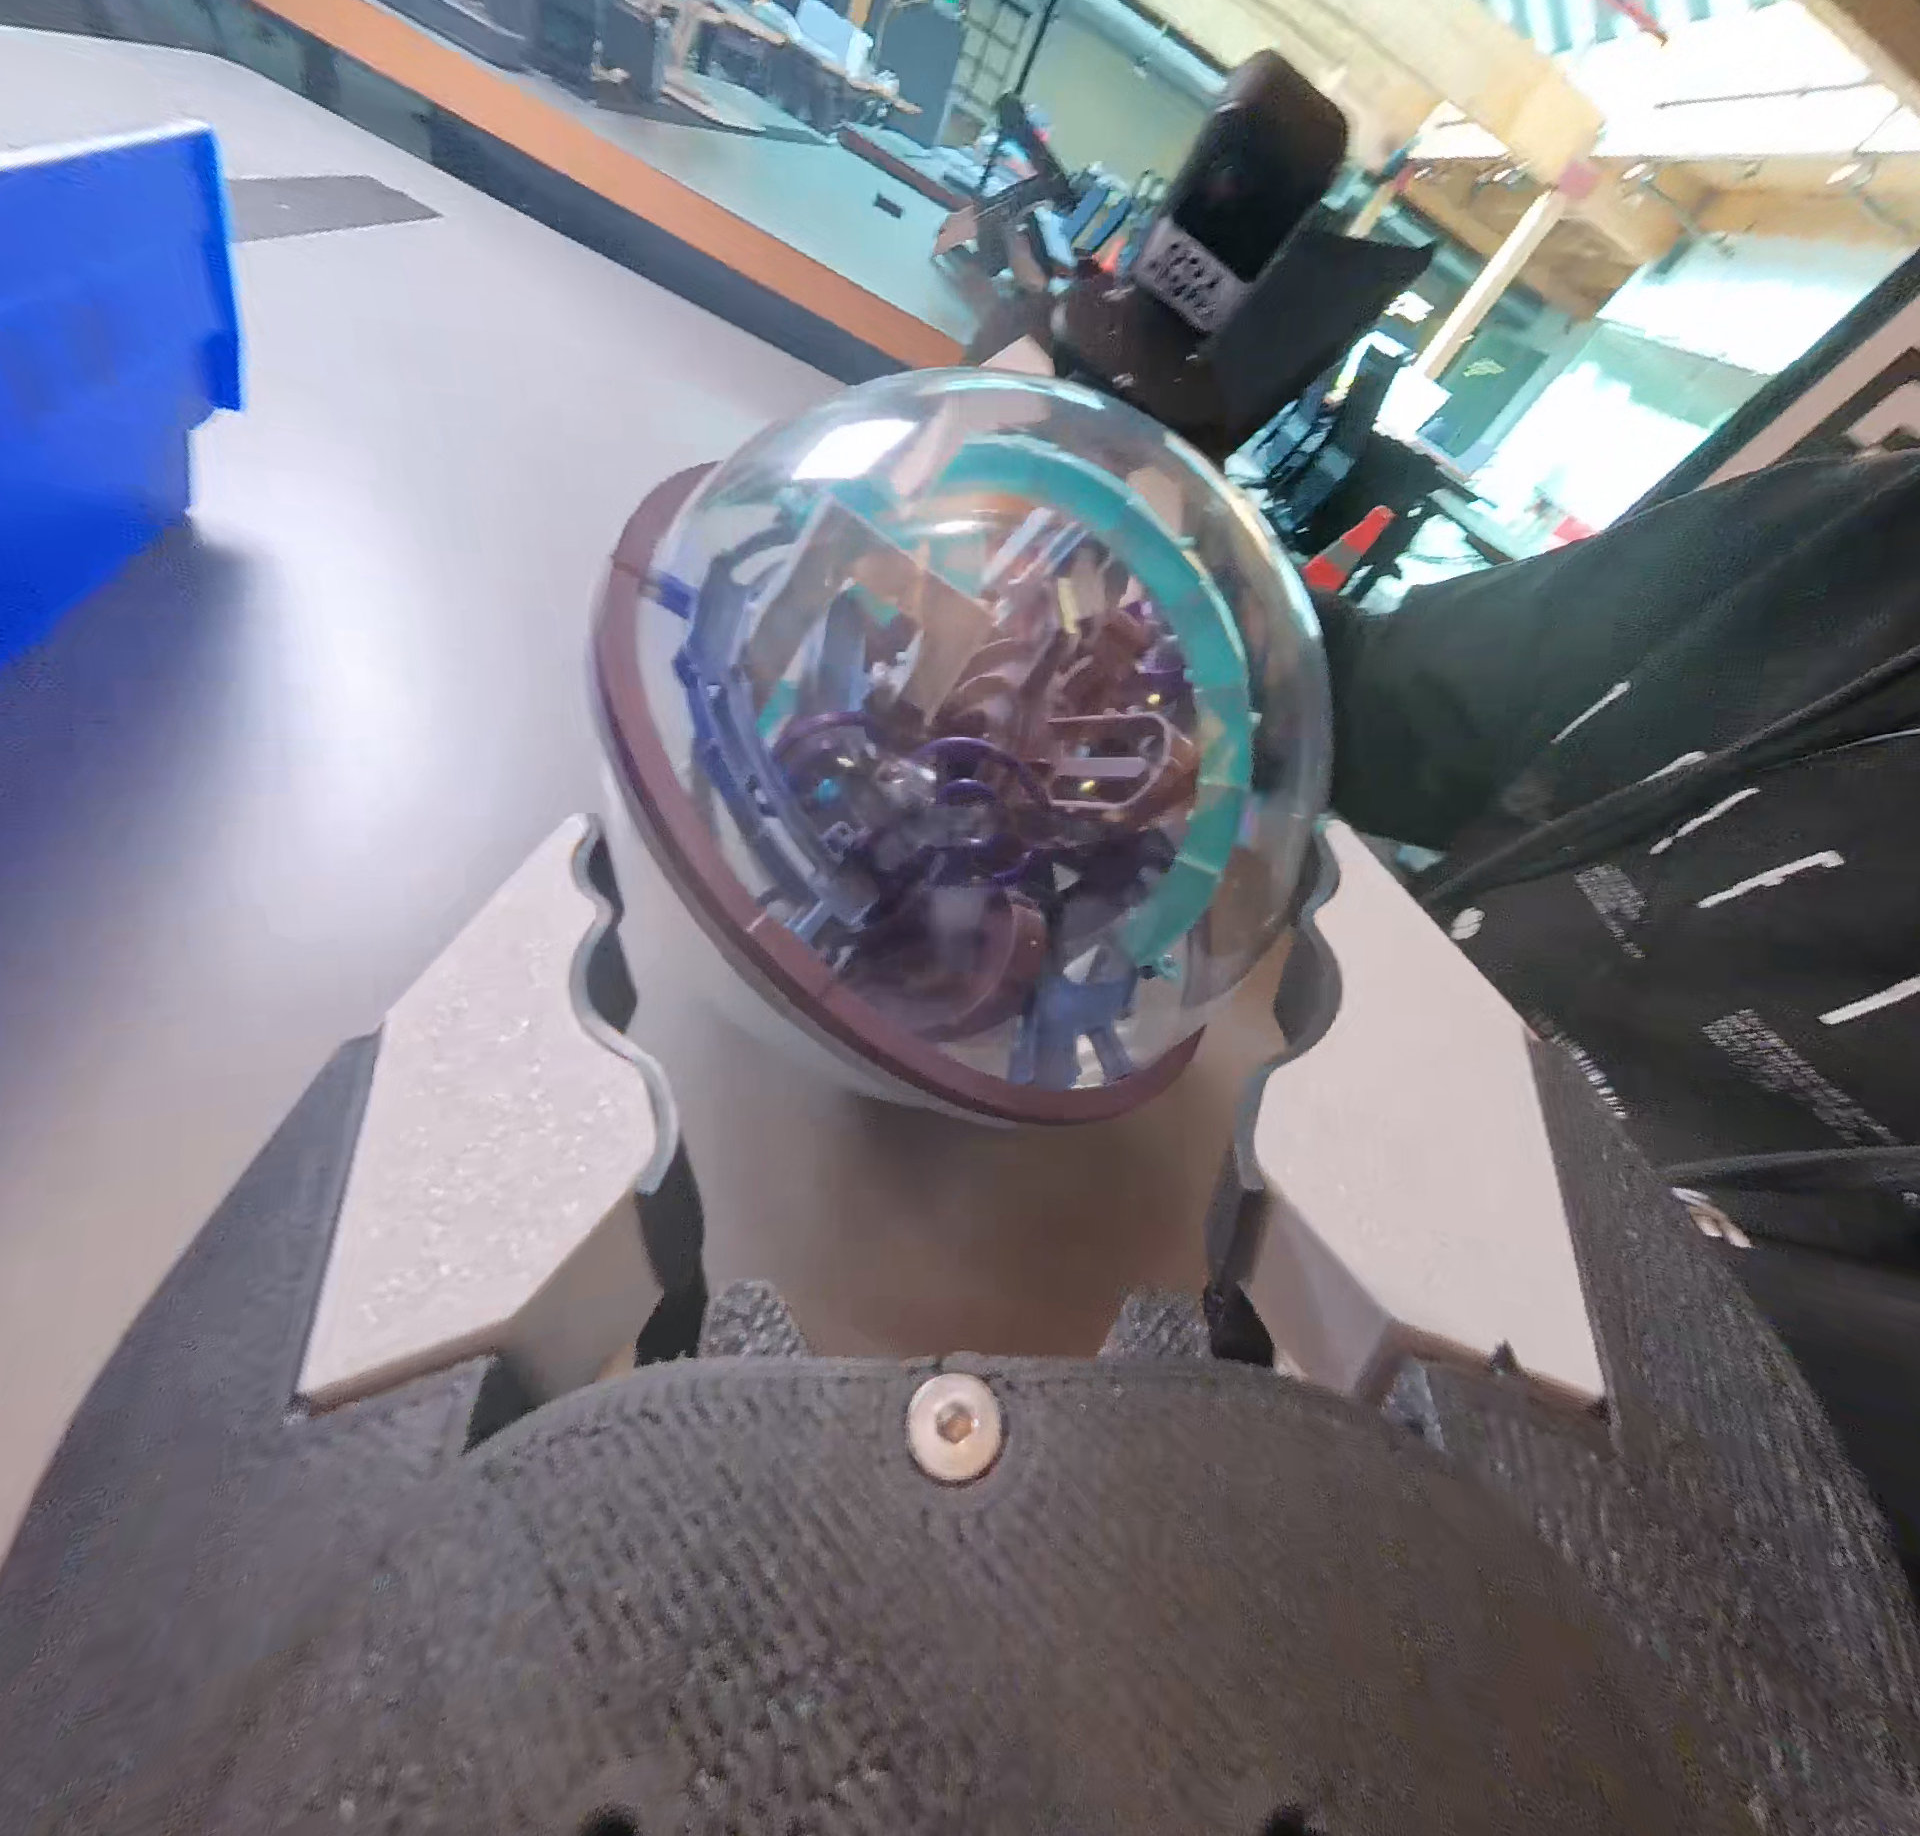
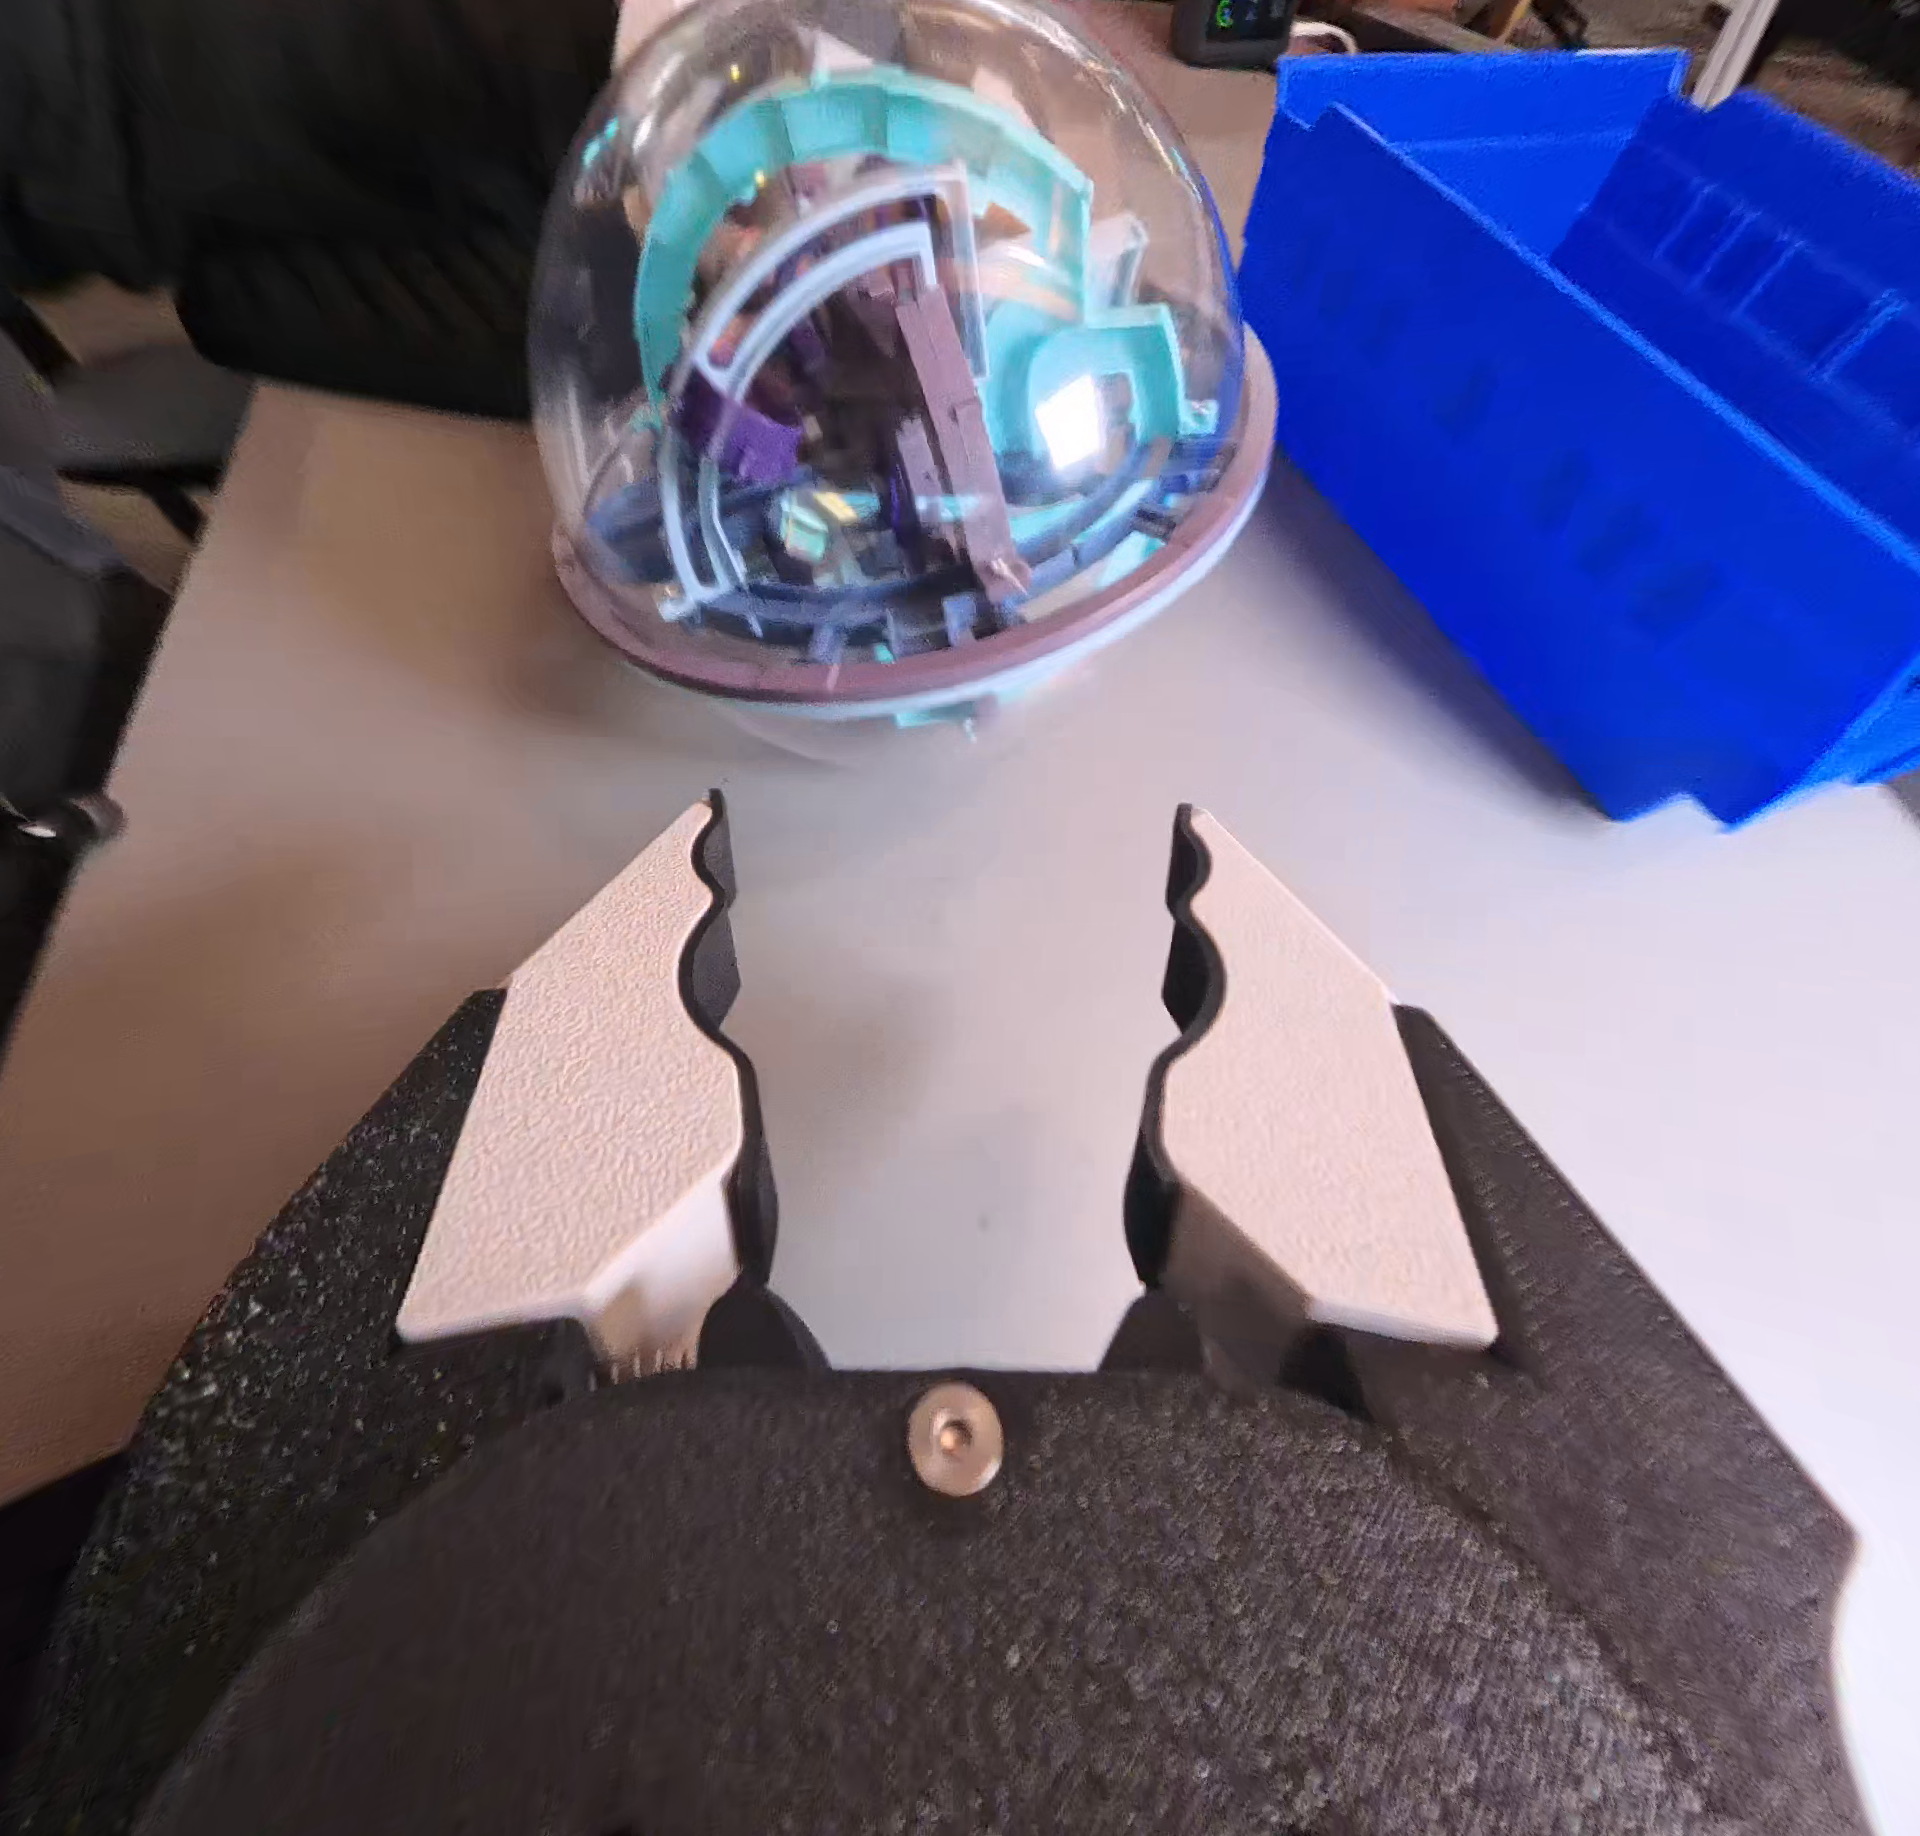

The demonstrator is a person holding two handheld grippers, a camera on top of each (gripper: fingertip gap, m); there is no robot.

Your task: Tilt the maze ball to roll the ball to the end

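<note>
- On the pale table (image 2: 1351, 955), dead centre: maze ball (image 2: 894, 363), a clear dome over teal, purple and brown tracks, with a brownish ring around the middle.
- Tilted pretty hard in the left wrist view, ring running diagonally and clear half facing the camera. A bit motion-blurred too.
- Sitting right between the tips of the left gripper (image 1: 951, 851). Fingers (image 1: 488, 1059) spread wide, one tip against each side of the maze ball (image 1: 956, 747), low down near the ring. Looks clamped on it, no daylight visible on either side.
- Can't make out the little ball inside, too much blur and clutter in there.
- Right gripper (image 2: 945, 820) hanging back over bare table, fingers apart with nothing between them, only tabletop showing in the gap. Tips short of the maze ball, not touching it.
- Blue bin (image 2: 1558, 436) just beside the maze ball, to the right in the right wrist view and off at the left edge (image 1: 104, 352) in the other one. Not touching it as far as visible.
- Dark sleeve (image 1: 1610, 695) coming in from the right of the left wrist view, right behind the ball's edge.
- Small dark gadget with a lit screen (image 2: 1236, 10) at the far end of the table, well apart from everything else.
- Background in the left wrist view: workshop benches and clutter, all blurry.
</note>
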